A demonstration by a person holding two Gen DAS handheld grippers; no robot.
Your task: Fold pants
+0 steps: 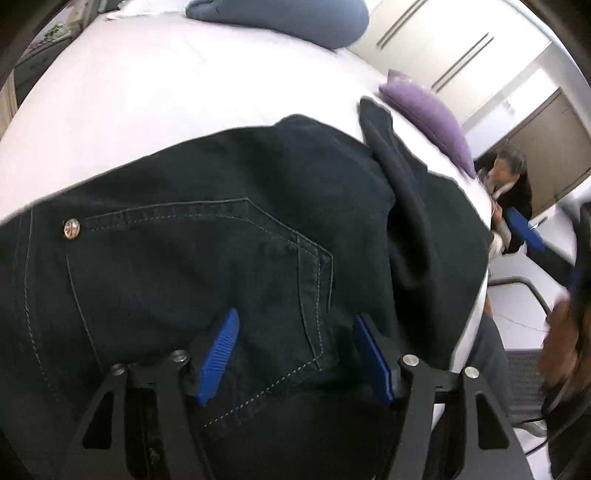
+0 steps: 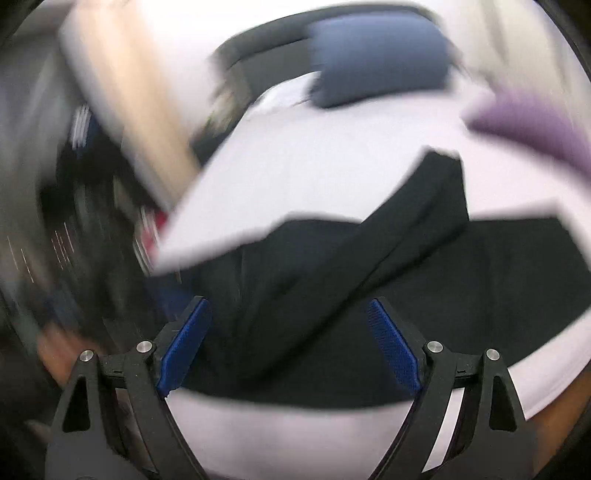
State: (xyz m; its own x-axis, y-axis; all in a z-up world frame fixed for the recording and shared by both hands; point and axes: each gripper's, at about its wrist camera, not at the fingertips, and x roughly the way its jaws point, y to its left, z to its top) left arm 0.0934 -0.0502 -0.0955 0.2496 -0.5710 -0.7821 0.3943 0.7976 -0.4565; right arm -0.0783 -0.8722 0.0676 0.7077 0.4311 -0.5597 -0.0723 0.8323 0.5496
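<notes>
Dark jeans (image 1: 229, 236) lie spread on a white bed (image 1: 147, 92), with a stitched back pocket and a metal rivet (image 1: 71, 229) facing up. One leg is folded over and runs toward the far right. My left gripper (image 1: 295, 350) hovers over the pocket, open, its blue pads standing apart and pinching no fabric. In the blurred right wrist view, my right gripper (image 2: 290, 332) is open wide over the dark jeans (image 2: 369, 288), with nothing held between its pads. One of its blue fingers (image 1: 524, 229) shows at the right edge of the left wrist view.
A blue pillow (image 1: 288, 18) lies at the head of the bed and a purple cushion (image 1: 432, 114) near its right edge. A person (image 1: 509, 184) sits beyond that edge, beside a mesh chair (image 1: 524, 369). Wardrobe doors (image 1: 461, 48) stand behind.
</notes>
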